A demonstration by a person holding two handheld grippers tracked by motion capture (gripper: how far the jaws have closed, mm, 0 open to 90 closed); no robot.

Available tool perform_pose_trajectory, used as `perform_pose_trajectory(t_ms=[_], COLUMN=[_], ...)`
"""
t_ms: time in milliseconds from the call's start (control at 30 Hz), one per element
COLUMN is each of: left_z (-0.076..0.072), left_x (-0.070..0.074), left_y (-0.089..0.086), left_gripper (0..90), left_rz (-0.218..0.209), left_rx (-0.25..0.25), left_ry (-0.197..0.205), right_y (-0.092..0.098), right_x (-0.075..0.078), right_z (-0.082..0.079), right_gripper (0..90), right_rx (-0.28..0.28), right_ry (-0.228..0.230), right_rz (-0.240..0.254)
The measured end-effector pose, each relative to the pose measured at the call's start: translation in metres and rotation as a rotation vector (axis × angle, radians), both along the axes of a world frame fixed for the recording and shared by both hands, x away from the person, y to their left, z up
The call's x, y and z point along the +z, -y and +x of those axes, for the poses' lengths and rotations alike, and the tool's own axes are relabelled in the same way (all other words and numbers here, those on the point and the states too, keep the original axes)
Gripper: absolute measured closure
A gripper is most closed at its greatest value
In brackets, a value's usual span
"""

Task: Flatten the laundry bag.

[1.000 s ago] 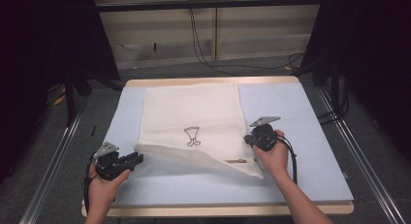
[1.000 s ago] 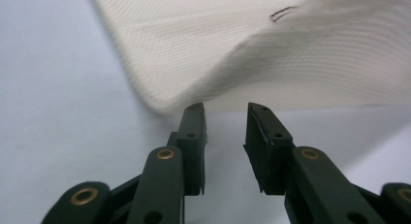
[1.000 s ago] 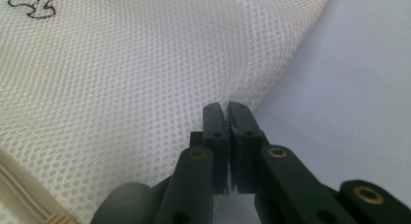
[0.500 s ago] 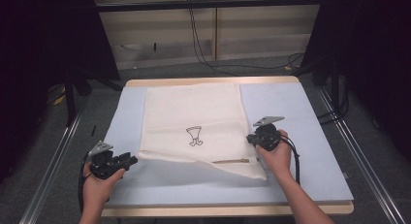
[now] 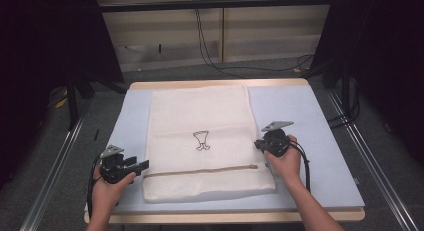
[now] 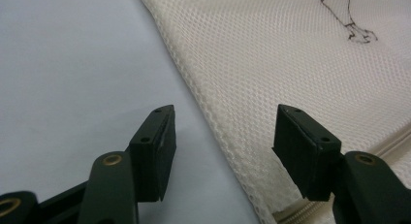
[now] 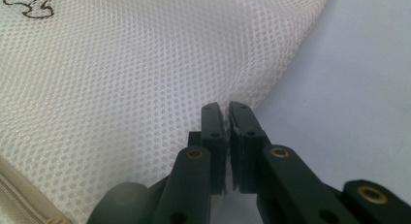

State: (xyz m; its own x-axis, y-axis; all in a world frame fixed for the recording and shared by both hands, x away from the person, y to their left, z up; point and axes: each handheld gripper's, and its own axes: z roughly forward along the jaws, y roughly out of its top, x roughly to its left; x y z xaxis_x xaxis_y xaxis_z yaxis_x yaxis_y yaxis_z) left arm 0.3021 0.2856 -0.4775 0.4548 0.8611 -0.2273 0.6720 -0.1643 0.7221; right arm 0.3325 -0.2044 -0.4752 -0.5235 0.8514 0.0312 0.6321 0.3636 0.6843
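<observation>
Mesh bag [image 5: 205, 141] now lies flat mid-worktop [image 5: 320, 121], its lifted 6 o'clock fold dropped and zipper [image 5: 200, 171] exposed. Left tongs [image 5: 142, 165] have let go, gaping at the 9 o'clock edge. Right tongs [image 5: 258, 143] stay pinched on the 3 o'clock edge. Spreading looks nearly done.

We find no readable text, label, brand, number or sign in any view. The one mark we can record is a small dark outline drawing [image 5: 201, 140], wordless, printed near the middle of the cream mesh bag [image 5: 175, 116]; part of it also shows at the top of the left gripper view [image 6: 350, 18] and at the top corner of the right gripper view [image 7: 30, 3]. We can make out no lettering within it
</observation>
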Motion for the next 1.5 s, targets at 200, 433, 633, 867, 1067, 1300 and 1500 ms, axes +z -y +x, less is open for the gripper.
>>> perform_pose_trajectory(t_ms=[200,433,633,867,1067,1300,1500], left_z=[0.004,0.006,0.011,0.016,0.021,0.017,0.011], left_x=[-0.001,0.003,0.002,0.004,0.005,0.009,0.013], left_y=[0.012,0.027,0.028,0.037,0.043,0.038,0.036], left_gripper=[48.1,67.7,82.6,85.9,86.0,86.7,86.8], left_rz=[0.051,0.141,0.074,0.094,0.087,0.038,0.048], left_rx=[-0.023,-0.032,-0.014,-0.049,-0.068,-0.079,-0.090], left_ry=[-0.028,-0.036,-0.064,-0.057,-0.066,-0.082,-0.083], right_y=[0.000,0.001,0.005,0.013,0.023,0.028,0.027], right_x=[-0.001,0.000,0.001,0.002,0.002,0.002,0.002], right_z=[-0.002,-0.007,-0.012,-0.019,-0.023,-0.026,-0.027], right_gripper=[85.5,85.5,85.5,85.5,85.5,85.2,85.2], right_rx=[-0.002,-0.007,-0.005,-0.024,-0.044,-0.052,-0.047], right_ry=[-0.002,-0.010,-0.020,-0.024,-0.017,-0.016,-0.019], right_rz=[0.002,0.010,0.022,0.038,0.047,0.048,0.042])
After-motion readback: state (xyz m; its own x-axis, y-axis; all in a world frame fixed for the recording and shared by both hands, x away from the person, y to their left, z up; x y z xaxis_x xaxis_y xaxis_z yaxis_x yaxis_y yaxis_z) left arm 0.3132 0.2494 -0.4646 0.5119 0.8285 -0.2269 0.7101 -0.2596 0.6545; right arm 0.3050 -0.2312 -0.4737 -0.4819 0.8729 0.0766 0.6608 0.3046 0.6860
